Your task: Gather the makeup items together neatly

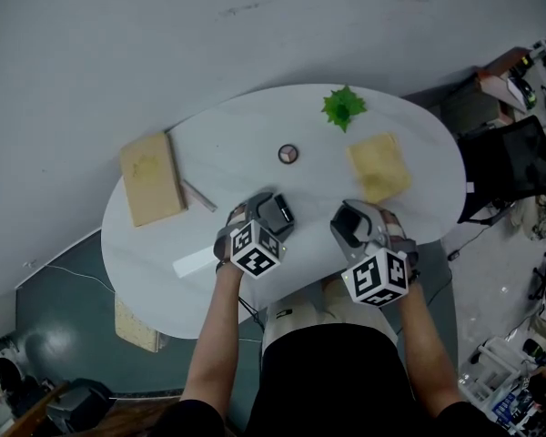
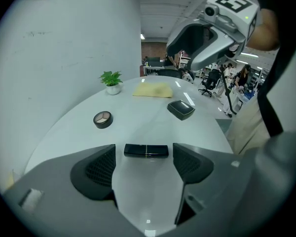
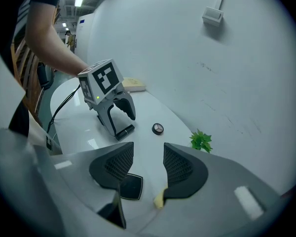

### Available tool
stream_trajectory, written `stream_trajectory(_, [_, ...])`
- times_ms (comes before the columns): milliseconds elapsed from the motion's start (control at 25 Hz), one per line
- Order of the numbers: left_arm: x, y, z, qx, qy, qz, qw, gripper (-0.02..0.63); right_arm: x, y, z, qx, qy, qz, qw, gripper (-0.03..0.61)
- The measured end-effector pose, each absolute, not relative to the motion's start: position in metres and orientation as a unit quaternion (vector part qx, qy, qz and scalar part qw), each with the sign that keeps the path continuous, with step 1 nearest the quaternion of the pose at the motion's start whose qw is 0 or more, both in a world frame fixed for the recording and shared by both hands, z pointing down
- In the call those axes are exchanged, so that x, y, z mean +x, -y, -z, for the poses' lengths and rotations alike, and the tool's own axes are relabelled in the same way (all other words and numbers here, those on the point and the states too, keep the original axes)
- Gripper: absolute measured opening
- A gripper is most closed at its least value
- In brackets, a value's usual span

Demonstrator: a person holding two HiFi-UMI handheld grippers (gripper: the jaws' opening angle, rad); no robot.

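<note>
White table (image 1: 255,126): left gripper (image 2: 144,158) jaws spread wide astride lipstick (image 2: 146,150), likely for pickup; right gripper (image 3: 148,154) part-open, empty, above compact (image 3: 129,186).

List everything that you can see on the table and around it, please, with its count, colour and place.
table: one, white, oval, against the wall
lipstick tube: one, black, lying crosswise near the front edge
square compact: one, black, shut, under the right gripper
round eyeshadow pot: one, black rim, brown shades, table middle
potted plant: one, green, far edge
cloth: one, yellow, right part of the table
flat pad: one, tan, left end
thin stick: one, pale, beside the pad; too small to name
office chair: one, black, right of the table
left gripper: one, grey, open, the tube between its tips, untouched
right gripper: one, grey, open, empty
</note>
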State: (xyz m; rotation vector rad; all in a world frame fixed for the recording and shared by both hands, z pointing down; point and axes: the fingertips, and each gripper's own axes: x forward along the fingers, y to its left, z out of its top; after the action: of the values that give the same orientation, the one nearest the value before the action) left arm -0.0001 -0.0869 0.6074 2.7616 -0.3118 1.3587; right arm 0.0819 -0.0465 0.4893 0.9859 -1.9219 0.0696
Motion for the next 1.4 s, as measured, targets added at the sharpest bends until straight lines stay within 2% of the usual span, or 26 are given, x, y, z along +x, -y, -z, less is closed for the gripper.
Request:
stream_trajectory(520, [0.009, 0.088, -0.629, 0.886, 0.083, -0.455, 0.033, 0.354, 0.091, 0.047, -0.499, 0.403, 0.782, -0.042, 0.473, 0.173])
stream_trajectory(760, [0.011, 0.086, -0.630, 0.884, 0.081, -0.459, 0.035, 0.325, 0.096, 0.045, -0.499, 0.406, 0.781, -0.045, 0.472, 0.173])
stream_trajectory(1400, [-0.006, 0.083, -0.622, 0.884, 0.076, -0.460, 0.027, 0.322, 0.094, 0.037, -0.501, 0.403, 0.782, -0.041, 0.474, 0.173])
